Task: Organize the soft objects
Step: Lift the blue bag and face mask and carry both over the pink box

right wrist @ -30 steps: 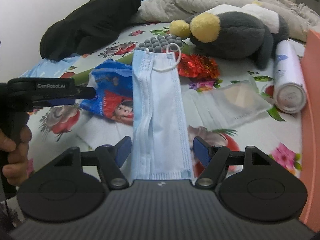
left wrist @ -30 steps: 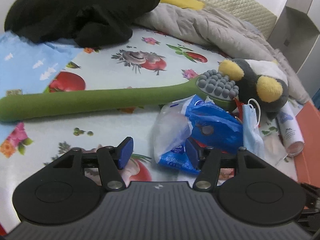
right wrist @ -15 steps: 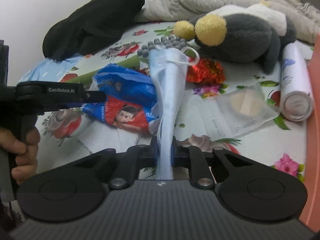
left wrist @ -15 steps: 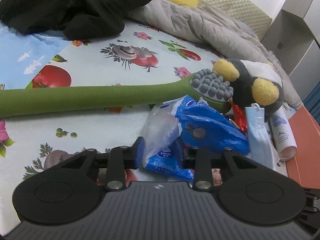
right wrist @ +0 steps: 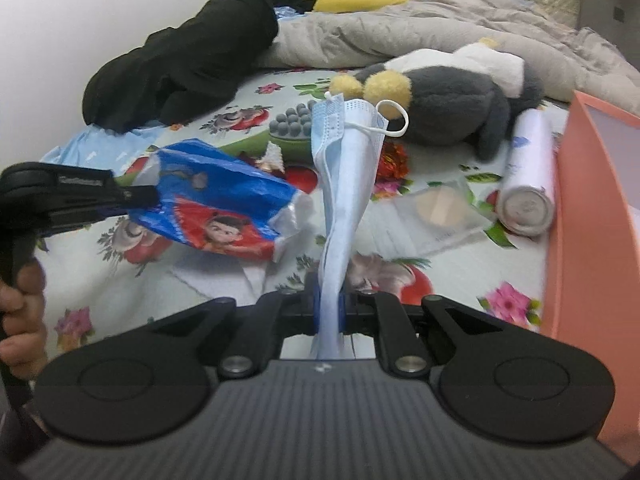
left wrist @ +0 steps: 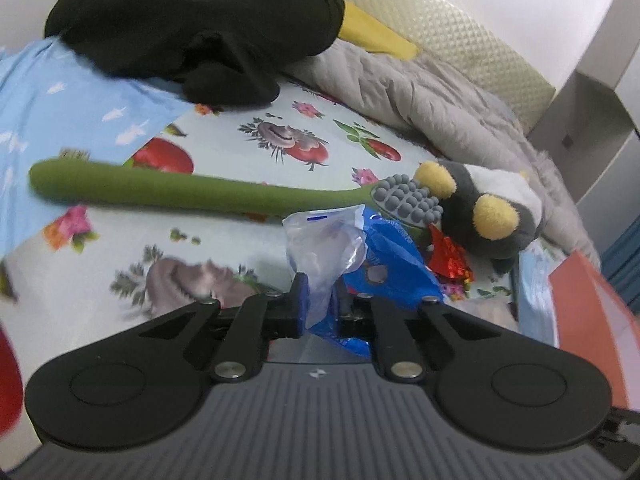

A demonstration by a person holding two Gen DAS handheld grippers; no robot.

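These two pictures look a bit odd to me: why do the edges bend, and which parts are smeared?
Left wrist view: the fisheye lens bows the green brush and the wall; the fruit-print sheet at lower left is smeared, while the left gripper looks sharp. Right wrist view: the orange box curves at the edge, the face mask is slightly soft; light is even, no glare.

A pale blue face mask (right wrist: 344, 168) with a white ear loop hangs above a white sheet (left wrist: 248, 128) printed with red fruit and pink flowers. The crinkled bag (right wrist: 224, 204) is blue and red with a cartoon face, the long brush (left wrist: 192, 194) olive green with grey nubs. The plush toy (right wrist: 448, 96) is dark grey, white and yellow, beside what looks like a salmon-orange box (right wrist: 580, 216).
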